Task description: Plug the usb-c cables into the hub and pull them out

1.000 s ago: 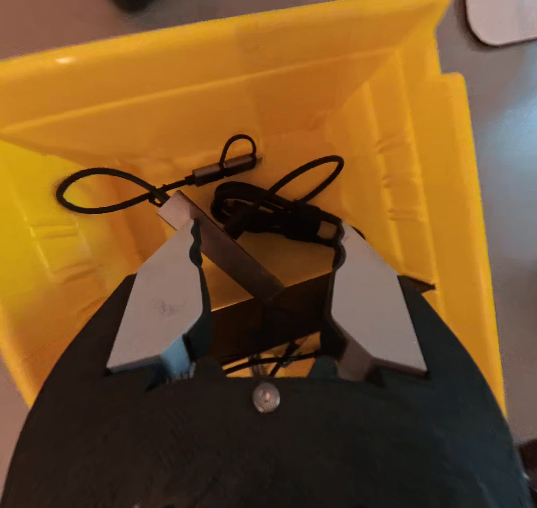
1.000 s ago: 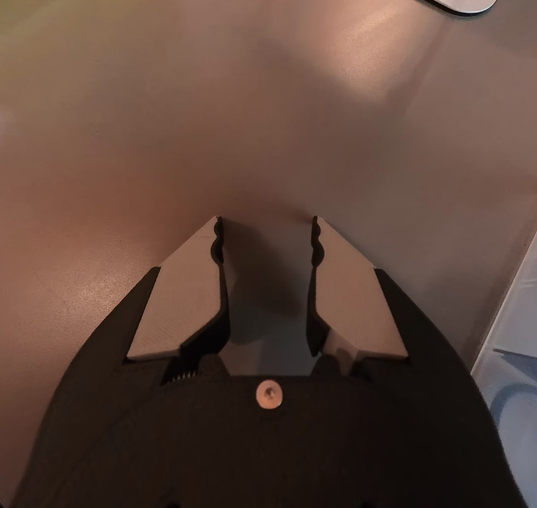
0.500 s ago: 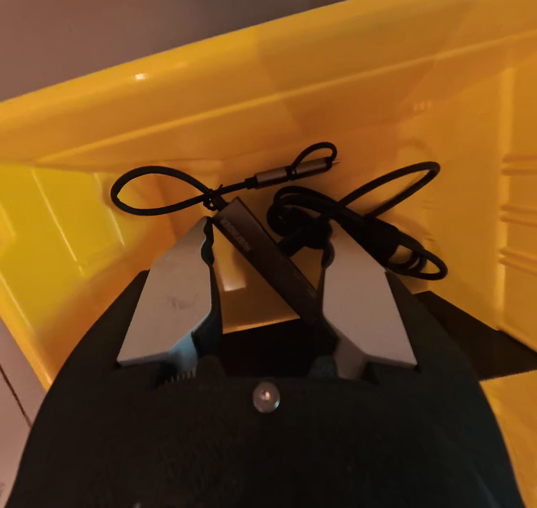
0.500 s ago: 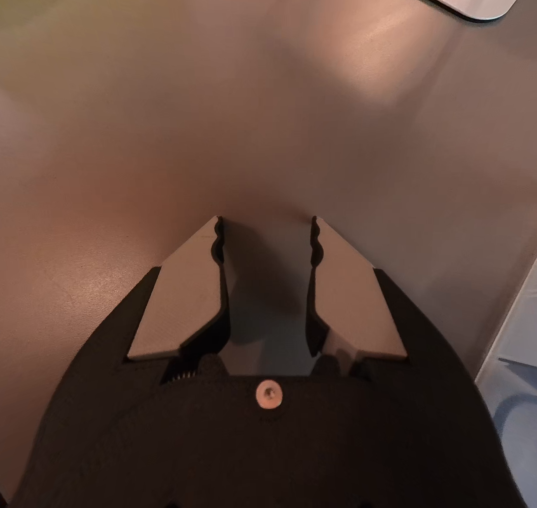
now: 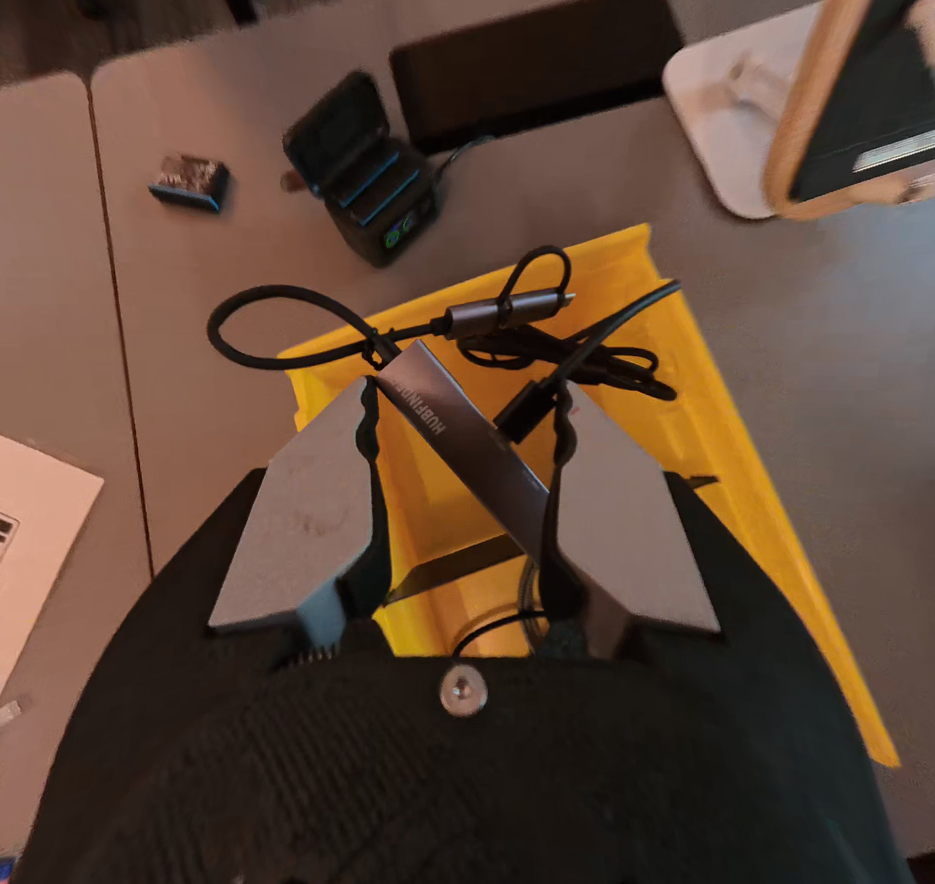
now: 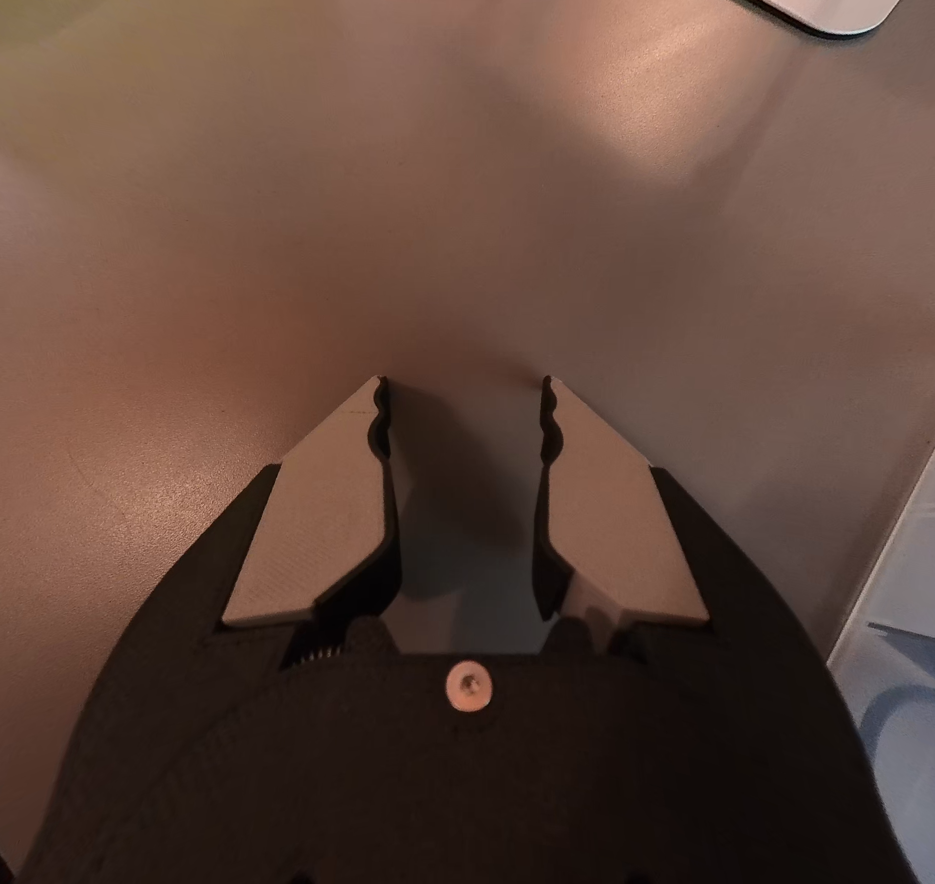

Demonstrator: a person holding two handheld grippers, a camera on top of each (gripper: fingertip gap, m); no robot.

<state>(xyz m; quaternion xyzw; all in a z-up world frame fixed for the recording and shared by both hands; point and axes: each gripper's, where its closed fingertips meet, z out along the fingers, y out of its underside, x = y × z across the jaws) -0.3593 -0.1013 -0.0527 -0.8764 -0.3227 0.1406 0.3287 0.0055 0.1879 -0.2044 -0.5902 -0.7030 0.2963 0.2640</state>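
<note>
The left hand-held gripper (image 5: pixel 463 394) has lifted the hub (image 5: pixel 465 450) and its cables (image 5: pixel 571 354) up out of the yellow bin (image 5: pixel 708 455).

1. The hub (image 5: pixel 458 447) – brushed grey metal with a dull satin sheen.
2. Its cable (image 5: pixel 283 298) – black, smooth and rubbery, ending in a grey metal plug (image 5: pixel 480 313).
3. The bin (image 5: pixel 708 455) is glossy yellow plastic.
4. The left claw (image 5: pixel 463 389) has matt grey fingers (image 5: pixel 308 505) on ribbed black plastic.
5. The tabletop (image 6: pixel 354 177) is smooth, matt grey-brown.
6. A sheet (image 5: pixel 35 521) of plain matt paper.

Left wrist view overlooks bin (image 5: pixel 749 480); right hugs bare table (image 6: pixel 354 202).
</note>
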